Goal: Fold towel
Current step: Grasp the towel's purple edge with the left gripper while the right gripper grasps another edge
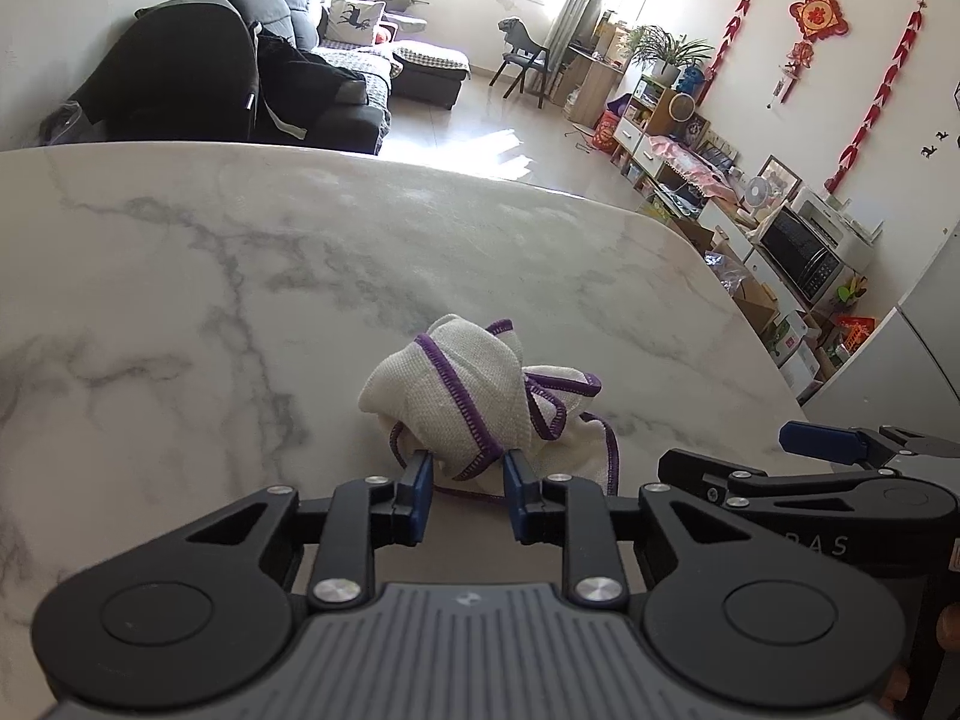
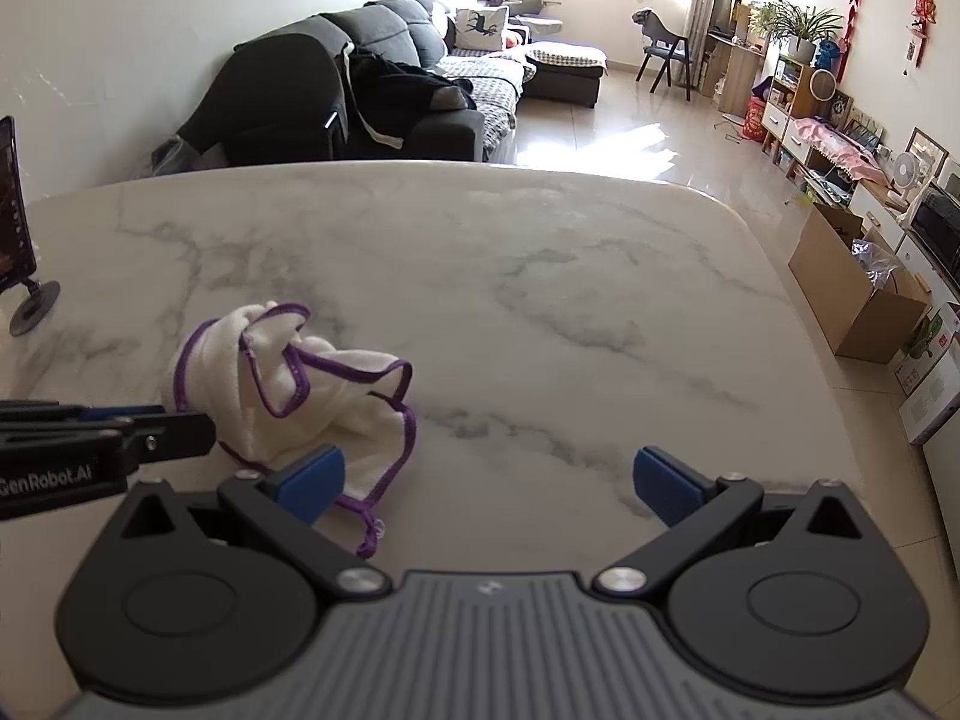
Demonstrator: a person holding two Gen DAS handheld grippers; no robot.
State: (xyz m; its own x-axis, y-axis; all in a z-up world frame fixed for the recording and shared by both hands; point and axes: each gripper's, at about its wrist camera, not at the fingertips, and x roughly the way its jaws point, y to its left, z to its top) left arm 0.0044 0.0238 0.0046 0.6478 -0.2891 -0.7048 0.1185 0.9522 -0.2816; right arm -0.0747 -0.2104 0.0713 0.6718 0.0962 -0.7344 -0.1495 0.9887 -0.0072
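Sitting crumpled on the marble desk [image 1: 180, 276] is the towel [image 1: 474, 408], white with purple stitched edging, bunched into a loose heap near the desk's near edge. Left tool [image 1: 468, 480] is right up against it: its two blue fingers [image 1: 423, 480] stand a narrow gap apart, straddling the near fold of the towel, with cloth showing between them. Whether they actually pinch the fabric, I cannot tell; the gap looks part-closed, not clamped tight.

Over to the right wrist view, and the right tool [image 2: 489, 480] has its jaws spread wide, nothing between them but bare marble. Its left finger [image 2: 312, 480] sits just over the towel's near right corner, where a purple hem trails toward the camera and a frayed thread end dangles. The towel [image 2: 288, 384] lies to the left of this tool, and the left tool's black arm [image 2: 102, 432] reaches in from the left edge, meeting the towel's near side.

From the left wrist view, the right tool [image 1: 822, 444] shows to the right of the towel, just beside it, blue tip pointing inward.

Beyond the towel, the desk stretches bare to its far rounded edge. A phone on a small stand [image 2: 18, 228] rests at the desk's far left side, well apart from the towel. Behind the desk, a dark sofa [image 2: 384, 78] and a sunlit tiled floor.
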